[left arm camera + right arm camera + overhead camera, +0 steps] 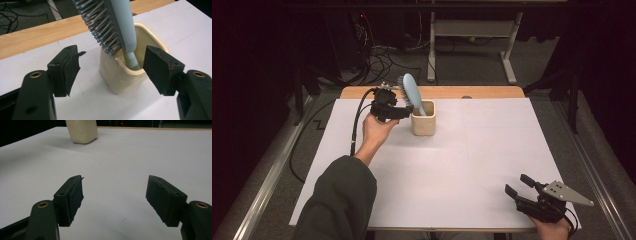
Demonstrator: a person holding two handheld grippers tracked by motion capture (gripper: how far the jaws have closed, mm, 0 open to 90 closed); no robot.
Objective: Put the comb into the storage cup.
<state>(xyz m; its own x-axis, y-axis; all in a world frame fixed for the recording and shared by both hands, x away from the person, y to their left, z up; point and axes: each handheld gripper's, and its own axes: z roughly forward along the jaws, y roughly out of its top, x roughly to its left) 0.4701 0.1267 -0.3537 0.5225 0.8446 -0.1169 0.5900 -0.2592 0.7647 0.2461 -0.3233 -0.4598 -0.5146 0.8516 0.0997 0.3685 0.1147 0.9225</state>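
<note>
the light blue hairbrush (125, 25) stands handle-down in the cream cup (125, 75), leaning up and out over the rim with its grey ball-tipped bristles facing the left tool (112, 72). the cup is a soft-cornered square shape, glossy, looks ceramic (could be plastic, hard to say). it sits toward the far side of the surface (472, 165), a bit left of centre.

left tool is just beside the cup with its jaws spread wide, one on each side of the cup in its own view and not touching cup or brush. the black pads look like worn foam, the left one frayed at the tip. the person's left hand (377, 132) holds it, dark green sleeve behind.

right tool (521, 186) rests at the near right corner, well apart from the cup, jaws also wide with nothing in them.

the surface is covered in white matte sheets, with a strip of wood showing along the far edge. beyond that the room is dark: grey carpet, tangled cables, white legs of another desk.
</note>
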